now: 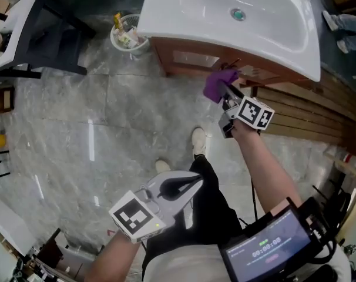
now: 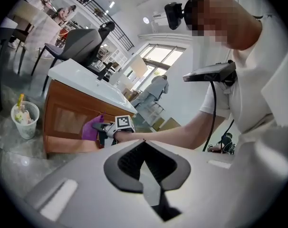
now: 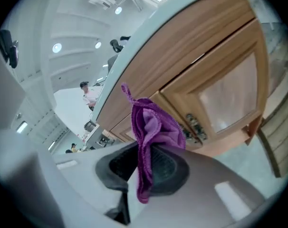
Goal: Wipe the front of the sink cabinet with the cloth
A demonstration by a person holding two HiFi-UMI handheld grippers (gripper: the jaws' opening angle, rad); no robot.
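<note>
The wooden sink cabinet [image 1: 192, 60] stands under a white basin [image 1: 237, 16] at the top of the head view. My right gripper [image 1: 225, 91] is shut on a purple cloth [image 1: 218, 84], held up against the cabinet front beside the door handle [image 3: 195, 126]. In the right gripper view the purple cloth [image 3: 151, 132] hangs from the shut jaws, close to the cabinet's glass-panelled door [image 3: 229, 99]. My left gripper [image 1: 187, 187] is shut and holds nothing, low near the person's waist and far from the cabinet. From the left gripper view the cabinet [image 2: 68, 122] and cloth [image 2: 91, 128] show in the distance.
A white waste bin [image 1: 128, 37] with rubbish stands on the marble floor left of the cabinet. Wooden slats [image 1: 307, 113] lie to the cabinet's right. A dark chair [image 1: 54, 34] and a white table edge [image 1: 13, 28] are at the upper left. The person's shoes [image 1: 198, 141] are on the floor below the cabinet.
</note>
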